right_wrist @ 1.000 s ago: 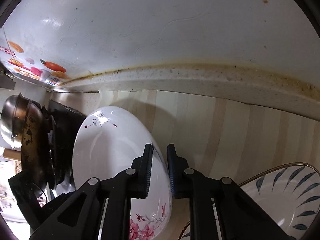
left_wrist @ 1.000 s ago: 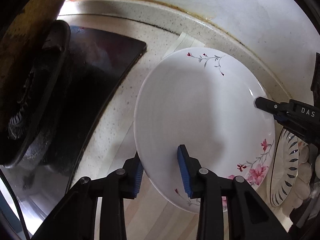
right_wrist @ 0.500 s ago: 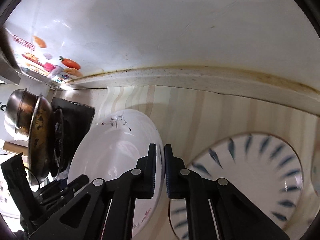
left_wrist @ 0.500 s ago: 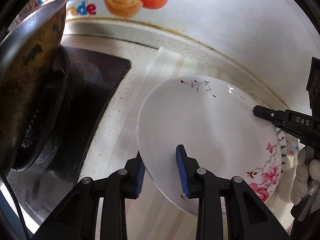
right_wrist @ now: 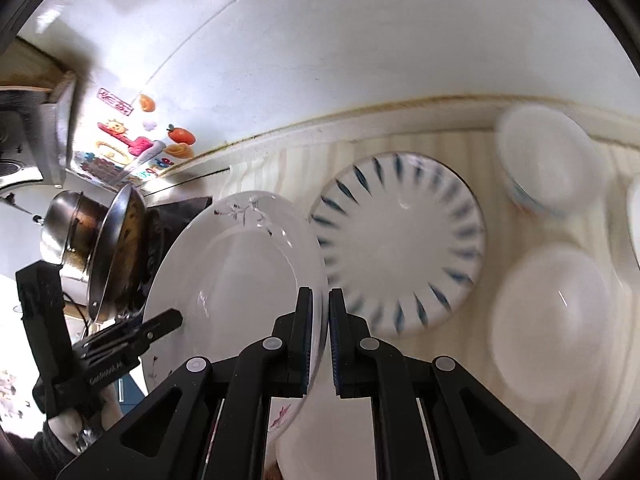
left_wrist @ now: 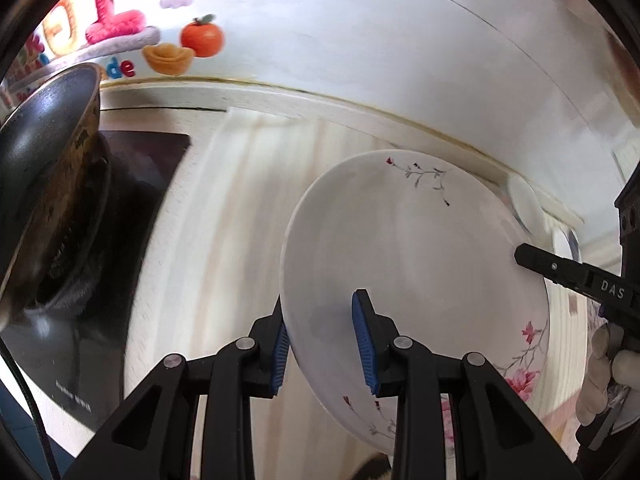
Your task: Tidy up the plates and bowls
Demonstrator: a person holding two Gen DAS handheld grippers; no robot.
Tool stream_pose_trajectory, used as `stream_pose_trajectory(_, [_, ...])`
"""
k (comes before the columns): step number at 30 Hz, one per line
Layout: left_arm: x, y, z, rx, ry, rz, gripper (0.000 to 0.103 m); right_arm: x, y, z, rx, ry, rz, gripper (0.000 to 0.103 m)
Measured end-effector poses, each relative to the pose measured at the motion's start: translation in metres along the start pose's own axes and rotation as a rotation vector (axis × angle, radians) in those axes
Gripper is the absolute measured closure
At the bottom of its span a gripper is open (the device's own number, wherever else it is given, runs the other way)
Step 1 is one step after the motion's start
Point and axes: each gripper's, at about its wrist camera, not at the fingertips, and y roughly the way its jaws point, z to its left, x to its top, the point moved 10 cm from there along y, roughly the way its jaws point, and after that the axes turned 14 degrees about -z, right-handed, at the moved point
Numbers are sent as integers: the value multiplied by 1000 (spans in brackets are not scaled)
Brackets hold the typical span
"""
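Observation:
A white plate with pink flowers [left_wrist: 408, 264] hangs tilted above the striped counter, held from both sides. My left gripper [left_wrist: 320, 352] is shut on its near rim, one blue pad under the plate and one inside it. The right gripper [right_wrist: 325, 344] is shut on the opposite rim [right_wrist: 316, 280], pads almost together. In the left wrist view one right finger [left_wrist: 560, 270] rests on the plate's far edge. A blue-striped plate [right_wrist: 400, 240] lies flat on the counter just right of the held plate. Two white bowls [right_wrist: 548, 160] [right_wrist: 556, 320] sit further right, blurred.
A dark, stained wok [left_wrist: 44, 184] sits on the black glass stove [left_wrist: 136, 184] at the left. The white wall [left_wrist: 360, 40] with fruit stickers runs along the back of the counter. A gloved hand [left_wrist: 600, 360] holds the right gripper. Bare striped counter [left_wrist: 224, 220] lies between stove and plate.
Both grippers have raised the floral plate off the counter and carried it to the right. The blue-striped plate and the white bowls have come fully into the right wrist view.

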Motion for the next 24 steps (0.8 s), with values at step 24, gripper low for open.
stream_pose_trajectory(24, [-143, 9, -75, 47, 87, 179, 76, -154, -63, -113, -53, 48, 111, 94])
